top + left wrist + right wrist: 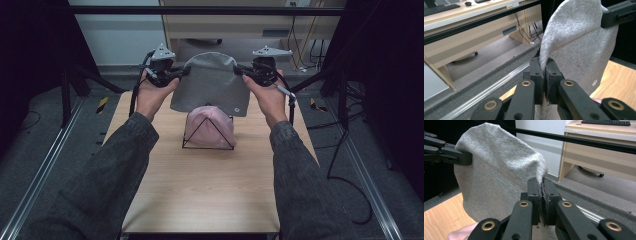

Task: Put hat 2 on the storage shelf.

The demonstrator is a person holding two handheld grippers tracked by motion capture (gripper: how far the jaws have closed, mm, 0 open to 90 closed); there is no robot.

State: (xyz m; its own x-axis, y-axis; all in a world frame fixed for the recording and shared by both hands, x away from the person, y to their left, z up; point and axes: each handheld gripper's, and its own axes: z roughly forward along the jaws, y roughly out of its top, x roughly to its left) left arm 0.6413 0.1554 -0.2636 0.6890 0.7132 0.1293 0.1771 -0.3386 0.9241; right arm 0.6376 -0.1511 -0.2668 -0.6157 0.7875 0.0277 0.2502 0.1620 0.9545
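Hanging in the upper middle of the high view, one grey cap (212, 85) is stretched between two tongs above the far end of the table (200, 185). The left tongs (186, 71) are clamped on the cap's left edge and the right tongs (237, 70) on its right edge, each held in one hand. Below the cap, at the frame's middle, one pink cap (212, 125) sits over one black wire stand (207, 145) on the table.

The left gripper view shows that pair of tongs (545, 72) pinching a fold of grey cloth (579, 42) at lower centre, with the other tongs at the upper right corner biting the far edge. The right gripper view gives the mirror case: its tongs (541, 192) pressed together on the cloth (499, 175), the other tongs at upper left. Both gripper views show a pale desk beyond the table.

The grey cap is a soft heathered knit, rounded at the top, with a small round white mark (236, 110) near its lower right corner.
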